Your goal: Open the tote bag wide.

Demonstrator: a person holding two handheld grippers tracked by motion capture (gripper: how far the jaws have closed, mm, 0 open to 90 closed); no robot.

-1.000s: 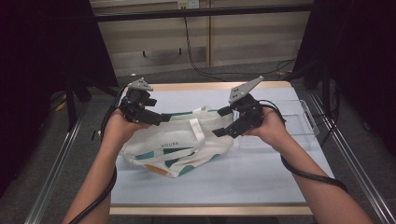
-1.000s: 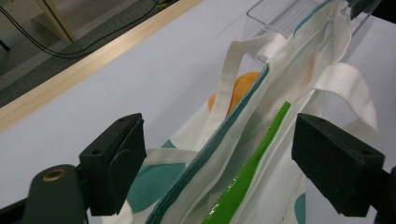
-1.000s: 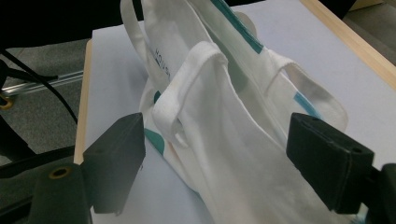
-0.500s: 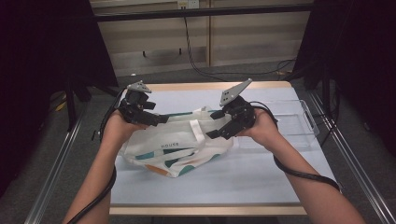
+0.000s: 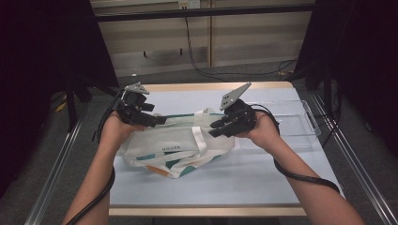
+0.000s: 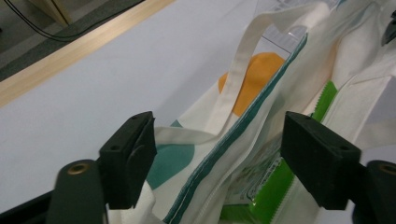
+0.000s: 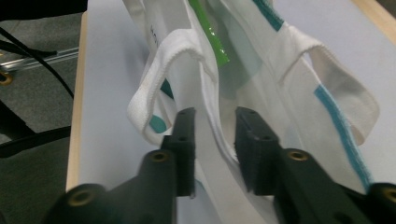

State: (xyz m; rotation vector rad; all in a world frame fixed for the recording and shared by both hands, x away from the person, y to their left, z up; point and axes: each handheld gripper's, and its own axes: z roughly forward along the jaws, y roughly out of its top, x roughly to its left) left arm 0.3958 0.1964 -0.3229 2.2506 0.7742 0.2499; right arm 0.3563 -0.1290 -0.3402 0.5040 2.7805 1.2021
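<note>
Tote bag (image 5: 173, 147) lay mid-table (image 5: 263, 183), contents still inside. Your right gripper (image 7: 214, 140) had just been closing on rim, barely gripping; left gripper (image 6: 219, 154) straddled opposite rim, unclenched. Opening mouth remained.

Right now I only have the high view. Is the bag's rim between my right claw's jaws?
Observer: Yes, the right claw has just been closing with the rim of the tote bag between its jaws; whether the pads pinch it, I can't tell.
Operator: And the other one?
Observer: The left claw has just been closing too, but stands wide, the teal-trimmed rim loose between its jaws.
Operator: Anything inside?
Observer: A green package lies in the bag.
</note>
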